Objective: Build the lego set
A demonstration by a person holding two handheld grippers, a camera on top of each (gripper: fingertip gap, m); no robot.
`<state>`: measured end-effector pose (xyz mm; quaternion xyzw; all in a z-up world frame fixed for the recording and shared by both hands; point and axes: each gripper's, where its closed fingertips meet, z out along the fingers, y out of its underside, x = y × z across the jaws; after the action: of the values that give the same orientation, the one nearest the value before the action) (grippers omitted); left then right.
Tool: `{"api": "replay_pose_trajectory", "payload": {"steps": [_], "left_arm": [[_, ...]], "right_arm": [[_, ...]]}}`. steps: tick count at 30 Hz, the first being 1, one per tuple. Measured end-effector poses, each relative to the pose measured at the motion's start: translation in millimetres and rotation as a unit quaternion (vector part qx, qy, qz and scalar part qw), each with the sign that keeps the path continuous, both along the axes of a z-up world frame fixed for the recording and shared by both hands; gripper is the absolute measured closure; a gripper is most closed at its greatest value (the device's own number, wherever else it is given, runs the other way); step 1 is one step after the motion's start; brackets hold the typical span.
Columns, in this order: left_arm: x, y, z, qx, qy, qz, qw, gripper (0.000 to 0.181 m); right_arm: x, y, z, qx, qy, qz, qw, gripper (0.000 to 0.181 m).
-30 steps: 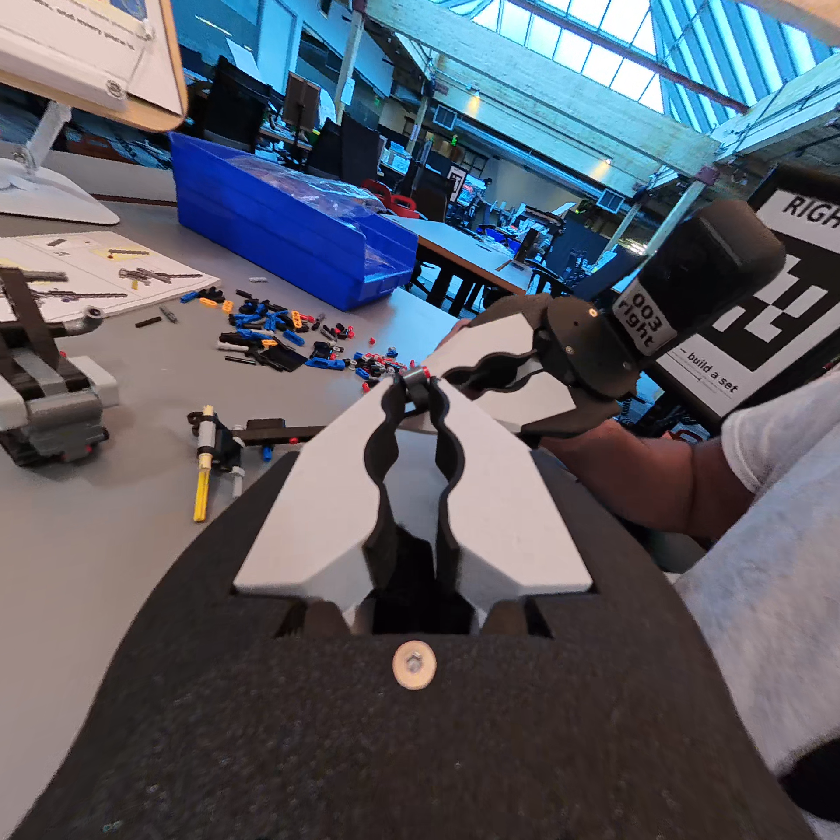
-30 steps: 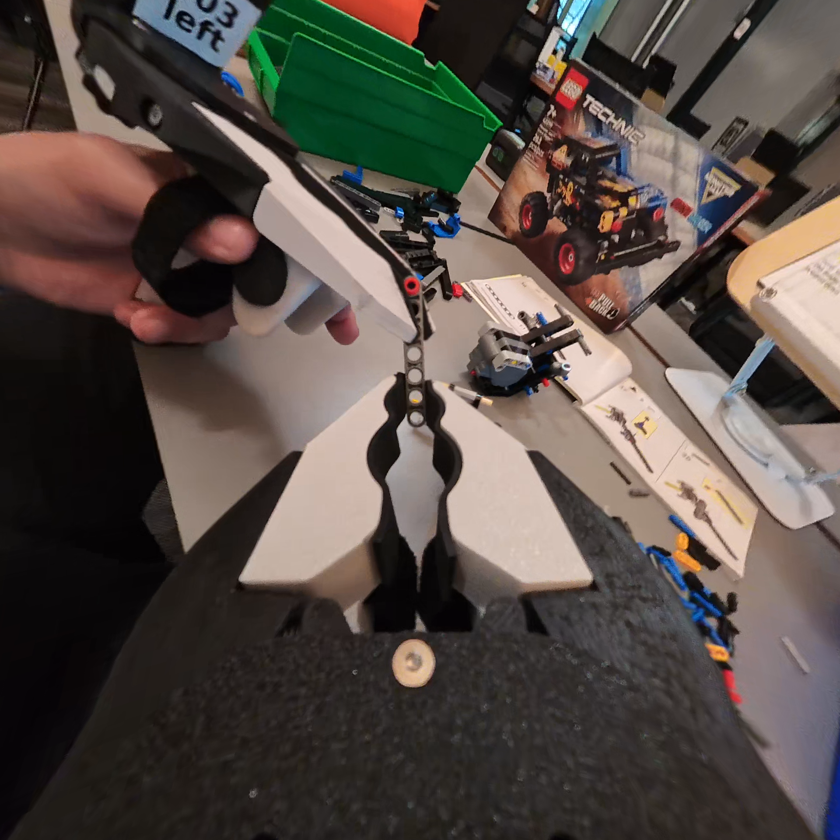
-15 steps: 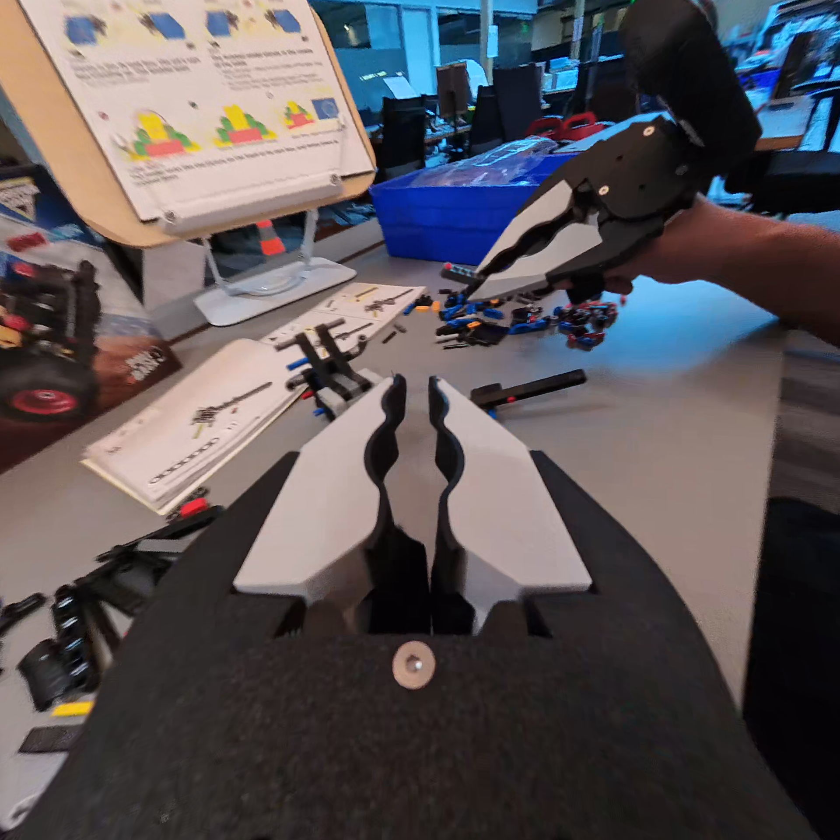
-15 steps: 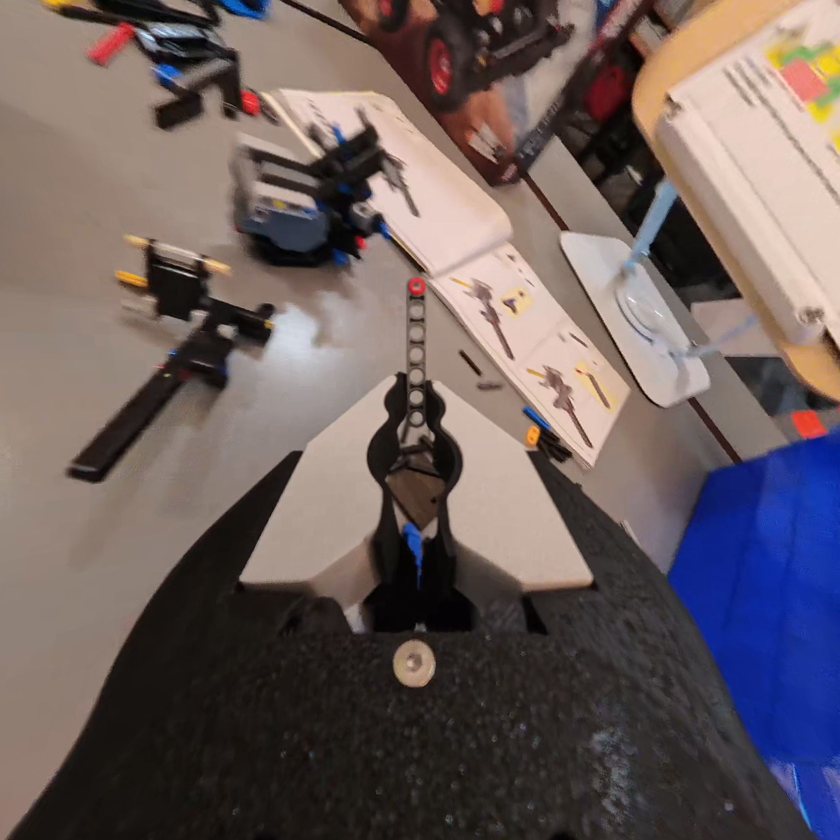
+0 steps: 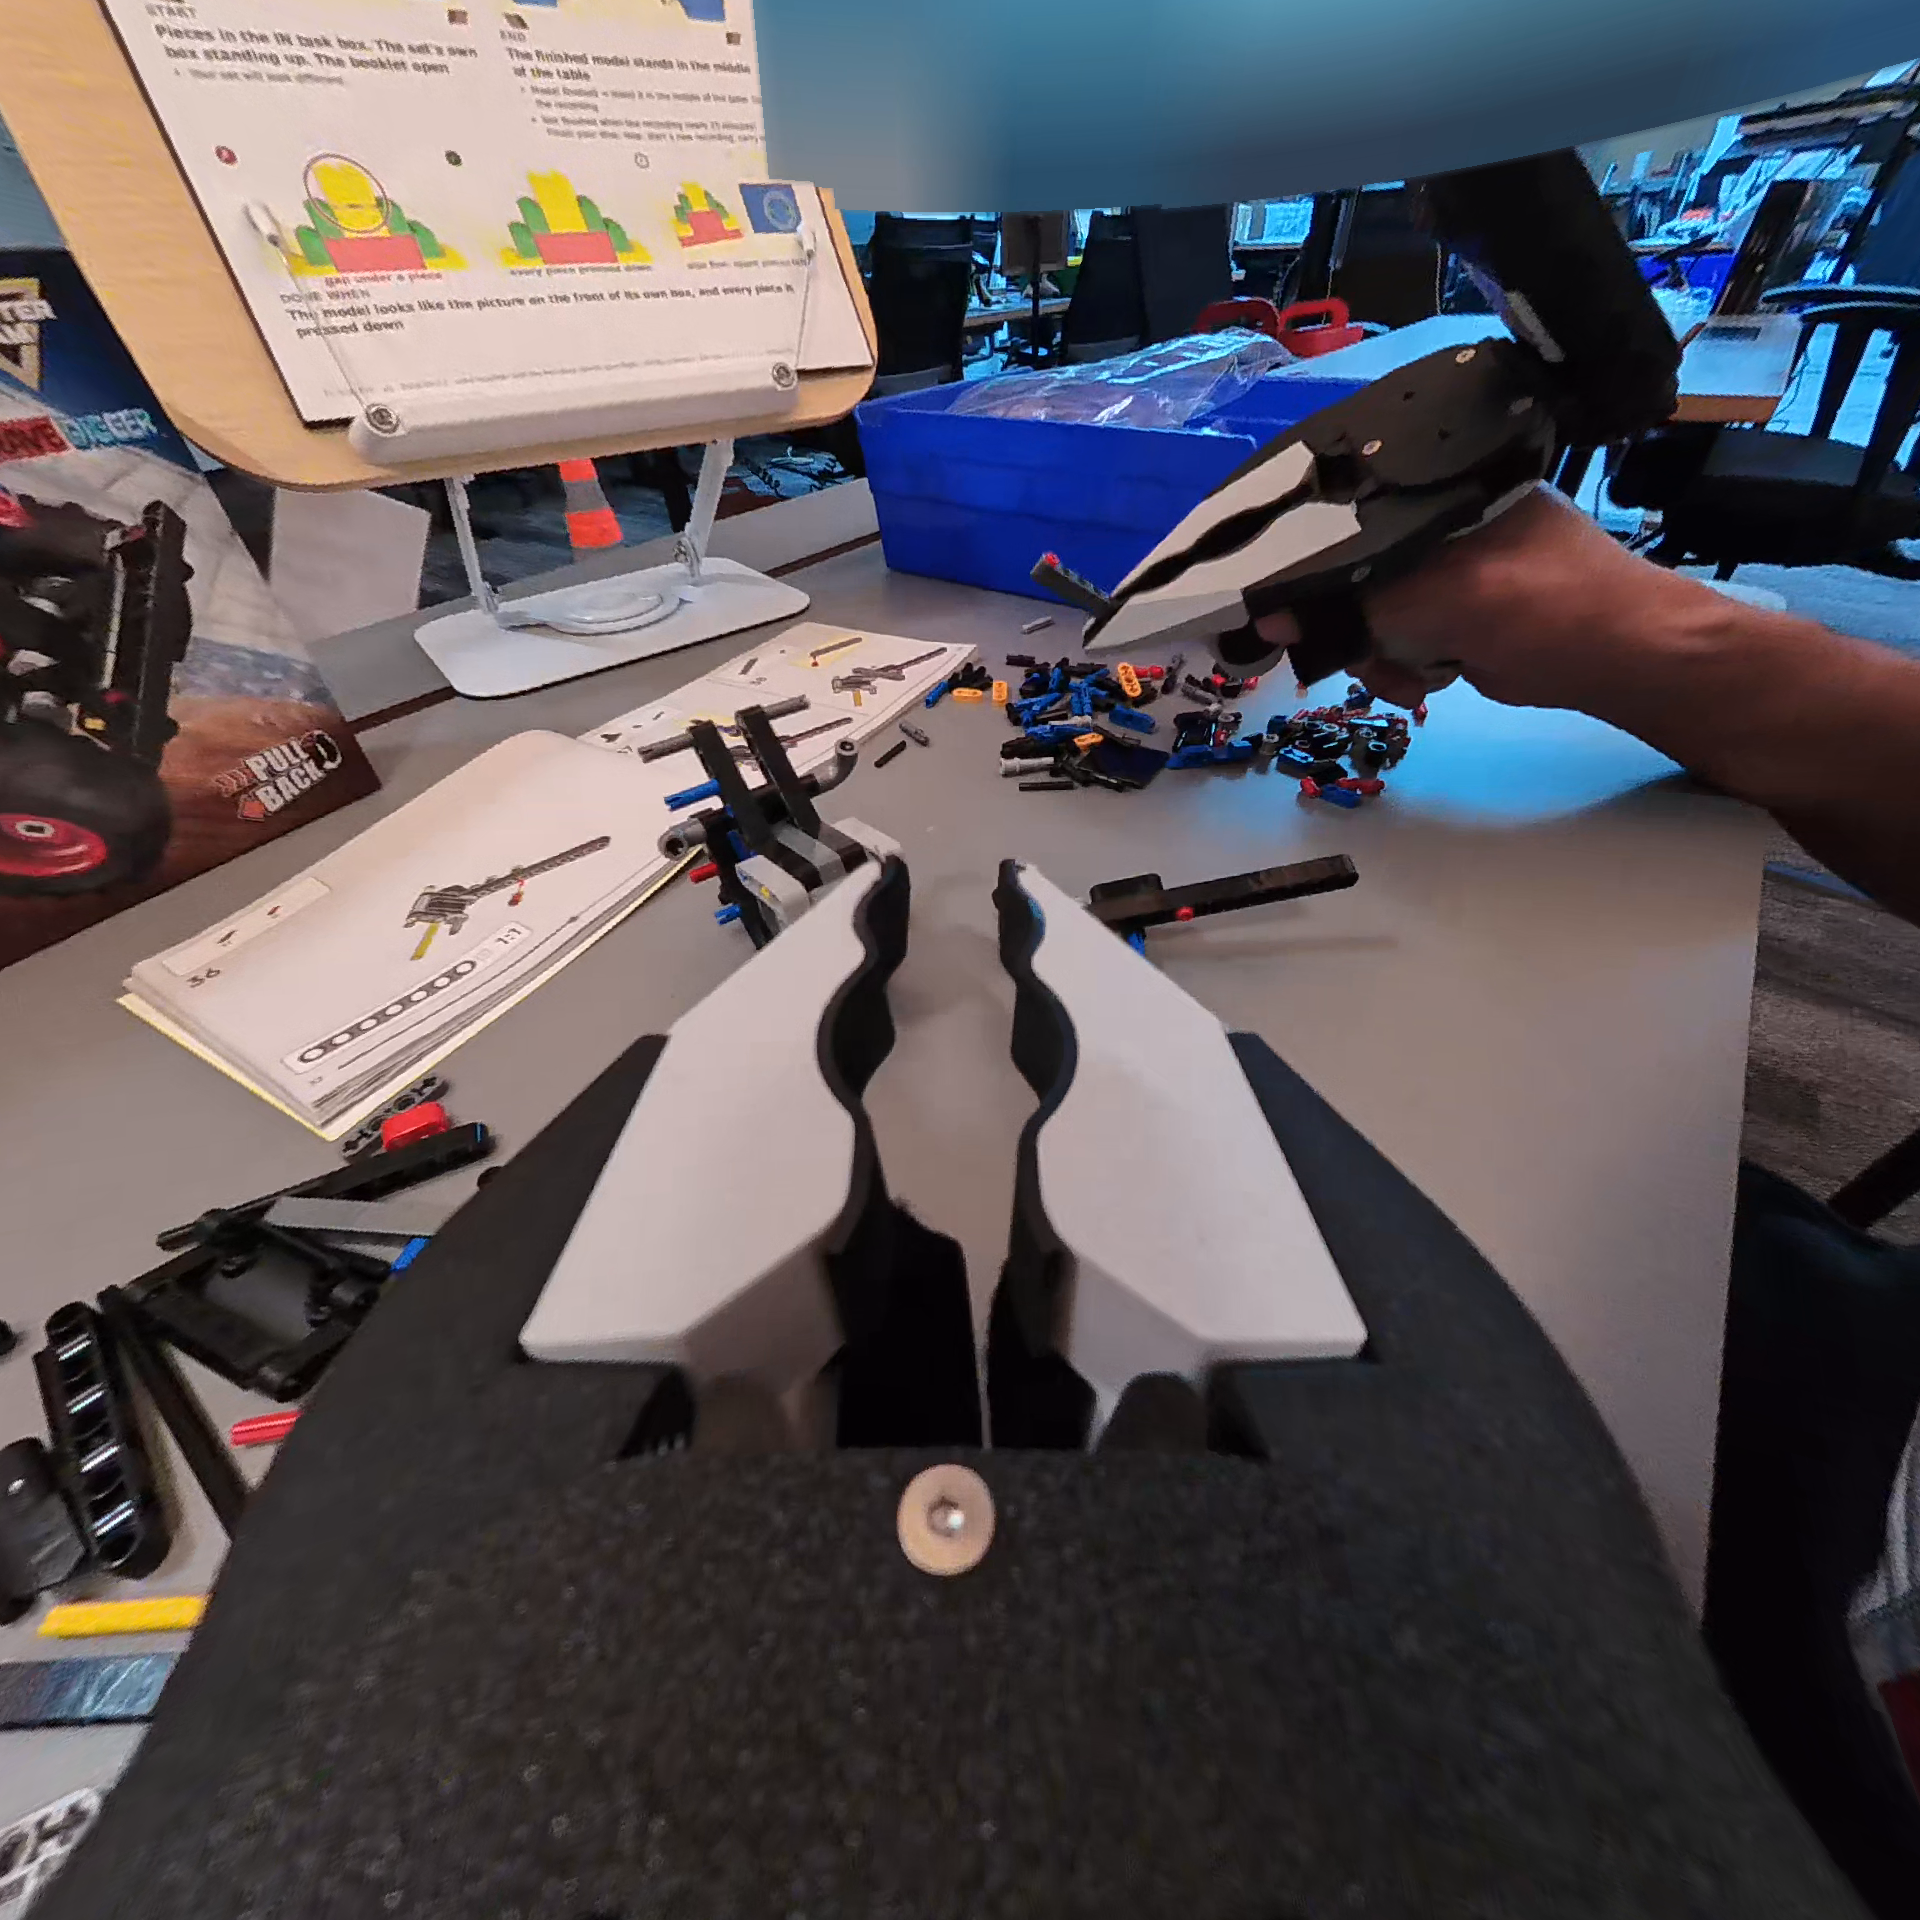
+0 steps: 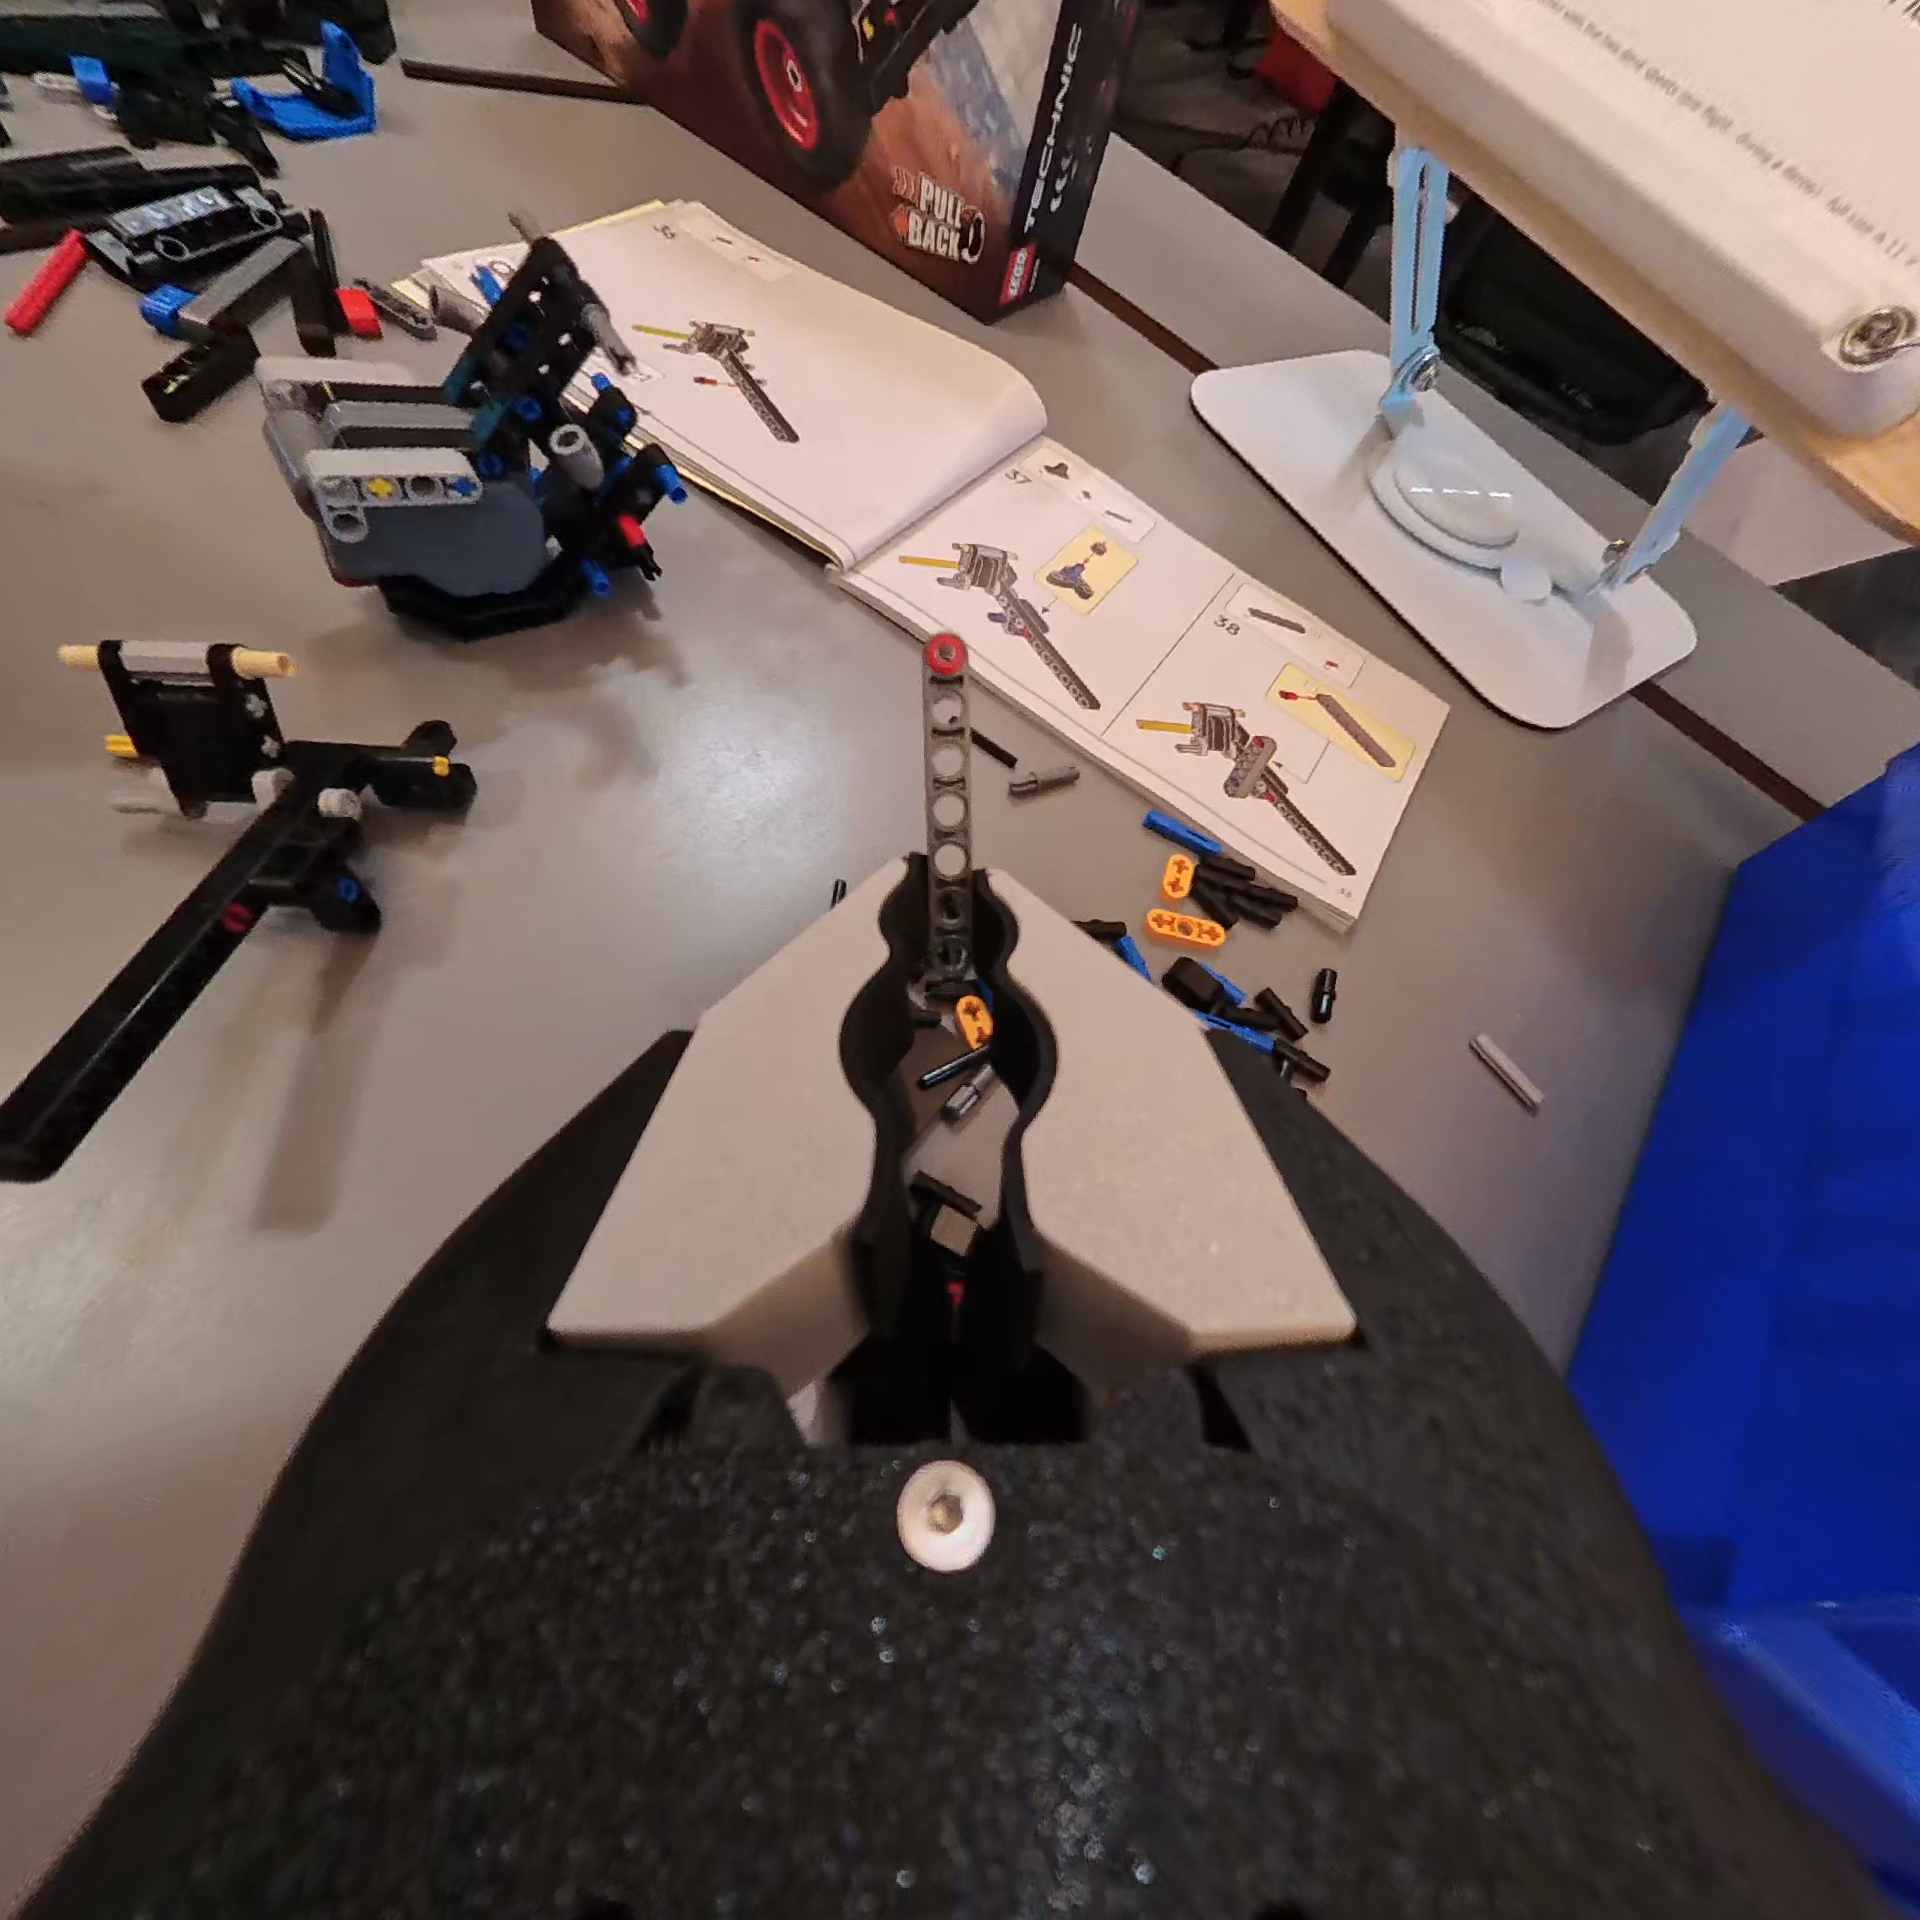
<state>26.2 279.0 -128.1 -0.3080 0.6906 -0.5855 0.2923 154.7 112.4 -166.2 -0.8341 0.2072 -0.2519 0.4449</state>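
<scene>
My right gripper (image 6: 948, 894) is shut on a dark grey holed beam (image 6: 947, 769) with a red pin (image 6: 943, 654) at its far tip, held above the table. It also shows in the left wrist view (image 5: 1101, 613), far right, over the loose parts. My left gripper (image 5: 948, 883) is open and empty, low over the table. Just beyond it sit the grey and black motor assembly (image 5: 774, 831) and a long black beam assembly (image 5: 1226, 891). In the right wrist view the motor assembly (image 6: 457, 499) is at upper left and the black beam assembly (image 6: 229, 821) at left.
The open instruction booklet (image 6: 1039, 561) lies ahead. A pile of small pins (image 5: 1174, 727) lies right of it. A blue bin (image 5: 1049, 468), a document stand (image 5: 613, 613), the set's box (image 5: 114, 665) and black parts (image 5: 208, 1309) ring the table. Left tips to right tips: about 20 cm.
The two grippers were joined at the beam; my left gripper let go, opened and swung away left. My right gripper carried the beam out over the table.
</scene>
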Motion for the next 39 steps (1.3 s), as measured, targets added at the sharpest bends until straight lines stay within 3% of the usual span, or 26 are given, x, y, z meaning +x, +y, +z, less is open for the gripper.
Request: {"api": "replay_pose_trajectory", "payload": {"steps": [1, 39], "left_arm": [[-0.3, -1.4, -0.9, 0.005, -0.001, -0.002, 1.000, 0.166], [-0.6, -7.8, -7.7, 0.017, 0.020, -0.022, 0.999, 0.168]], "right_arm": [[-0.5, 1.0, 0.0, -0.001, -0.001, 0.001, 1.000, 0.175], [-0.4, 0.8, -6.5, -0.070, -0.064, -0.002, 0.995, 0.175]]}}
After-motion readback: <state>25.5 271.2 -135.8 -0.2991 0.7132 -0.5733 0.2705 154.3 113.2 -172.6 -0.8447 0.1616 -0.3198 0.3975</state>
